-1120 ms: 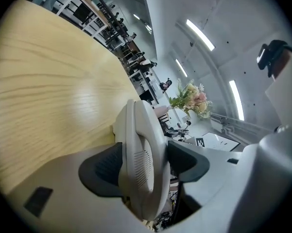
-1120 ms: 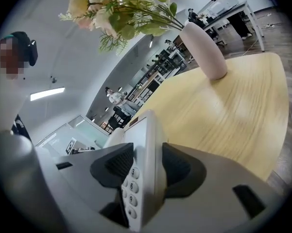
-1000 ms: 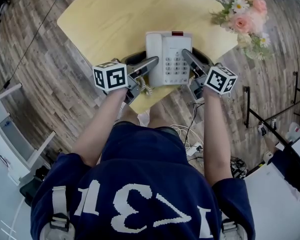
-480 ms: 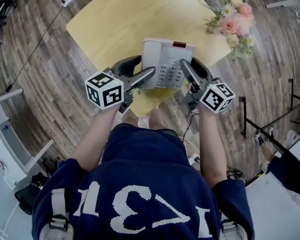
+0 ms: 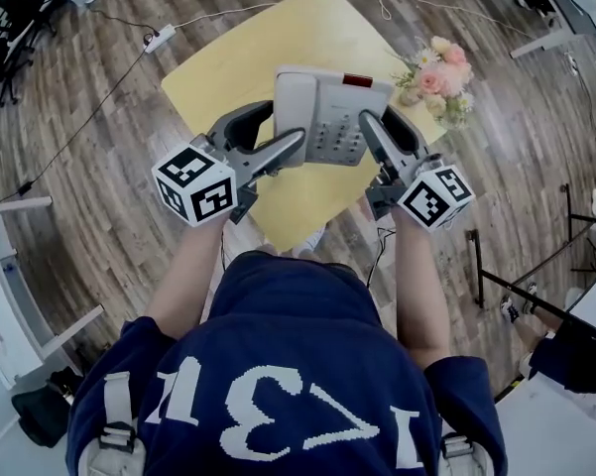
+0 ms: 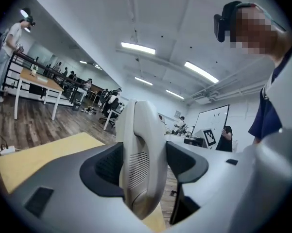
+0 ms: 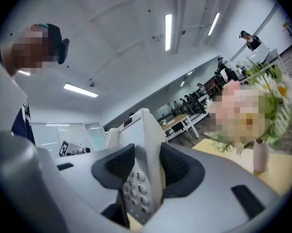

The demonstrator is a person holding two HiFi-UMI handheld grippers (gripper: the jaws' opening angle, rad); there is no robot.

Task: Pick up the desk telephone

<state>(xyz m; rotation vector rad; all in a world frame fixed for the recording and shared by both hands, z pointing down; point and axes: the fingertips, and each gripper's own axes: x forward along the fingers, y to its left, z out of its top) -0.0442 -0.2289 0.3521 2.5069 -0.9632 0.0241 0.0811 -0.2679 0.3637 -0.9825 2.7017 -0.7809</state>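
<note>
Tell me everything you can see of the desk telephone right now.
The desk telephone is off-white plastic, with a handset along its left side, a grey-buttoned keypad and a red strip at its far edge. It is held above the yellow table, face up, the left hand-held gripper clamping its handset side and the right hand-held gripper its keypad side.

The desk telephone (image 5: 327,117) is hanging over the worktop (image 5: 278,48) between the left hand-held gripper (image 5: 281,129) and the right hand-held gripper (image 5: 379,127). Flowers (image 5: 433,75) are standing at the worktop's right corner, right of the telephone.
</note>
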